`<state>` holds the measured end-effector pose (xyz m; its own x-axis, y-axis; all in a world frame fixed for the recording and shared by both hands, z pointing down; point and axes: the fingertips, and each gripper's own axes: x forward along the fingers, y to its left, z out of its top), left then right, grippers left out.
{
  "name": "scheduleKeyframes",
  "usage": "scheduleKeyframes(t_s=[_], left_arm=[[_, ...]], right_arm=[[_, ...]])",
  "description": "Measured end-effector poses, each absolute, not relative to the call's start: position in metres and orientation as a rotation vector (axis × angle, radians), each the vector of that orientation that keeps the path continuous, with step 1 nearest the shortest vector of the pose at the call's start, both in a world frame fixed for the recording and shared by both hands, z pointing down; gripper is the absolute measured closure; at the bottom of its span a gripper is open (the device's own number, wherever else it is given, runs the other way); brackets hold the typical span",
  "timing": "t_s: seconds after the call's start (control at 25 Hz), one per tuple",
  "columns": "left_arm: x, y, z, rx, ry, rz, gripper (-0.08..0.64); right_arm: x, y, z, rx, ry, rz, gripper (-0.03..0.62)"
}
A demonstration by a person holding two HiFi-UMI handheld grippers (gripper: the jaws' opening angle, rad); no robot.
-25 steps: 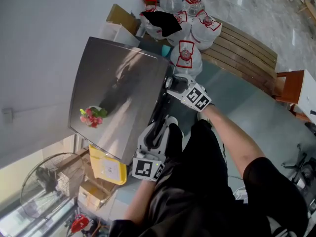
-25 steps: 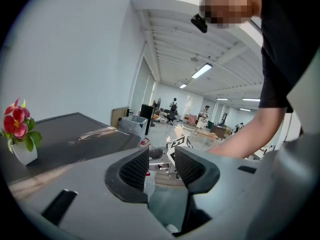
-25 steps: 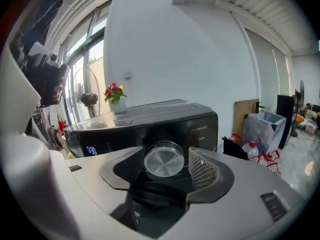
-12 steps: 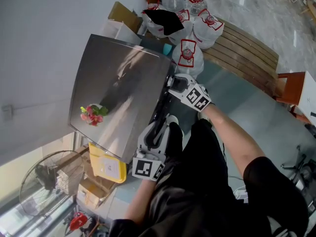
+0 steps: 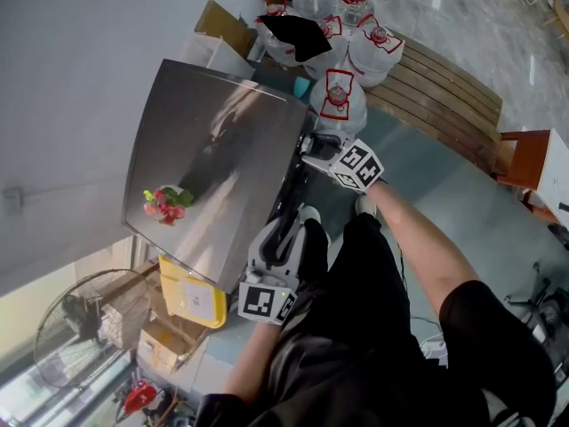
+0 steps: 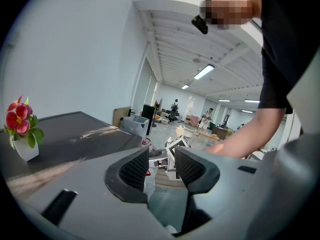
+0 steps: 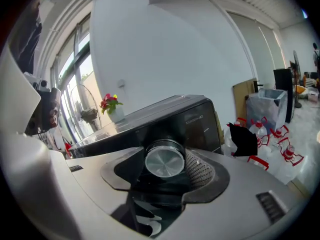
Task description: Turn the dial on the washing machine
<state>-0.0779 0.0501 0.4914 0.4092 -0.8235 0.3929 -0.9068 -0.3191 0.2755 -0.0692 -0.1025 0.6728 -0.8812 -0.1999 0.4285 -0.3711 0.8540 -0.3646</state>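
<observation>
Two jaws of my right hand-held gripper (image 7: 162,171) pinch the silver dial (image 7: 164,163) on the washing machine (image 5: 213,167) — my left hand-held gripper (image 6: 161,167) hangs spread nearby.

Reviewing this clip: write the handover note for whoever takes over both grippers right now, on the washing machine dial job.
Right gripper: fingers closed on the dial, which sits on the front of the washing machine.
Left gripper: open, nothing between its fingers, held idle near the machine's front edge.
Done: the dial is grasped. How far it has been turned cannot be told from these views.
Left: probably rotate the dial to its setting, then open the right gripper and draw it back.
</observation>
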Motion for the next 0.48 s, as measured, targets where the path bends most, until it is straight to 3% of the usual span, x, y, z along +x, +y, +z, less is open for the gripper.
scheduleKeyframes(t_s=[0.28,0.48], left_arm=[[-0.076,0.049,0.492,2.213,-1.467,0.241,0.42],[-0.079,0.046,0.49,2.218,-1.471,0.229,0.42]], right_arm=[[-0.069,-0.103,0.672,0.389,-2.663,0.655,0.347],[-0.064,-0.102,0.661,0.307,-2.68,0.453,0.345]])
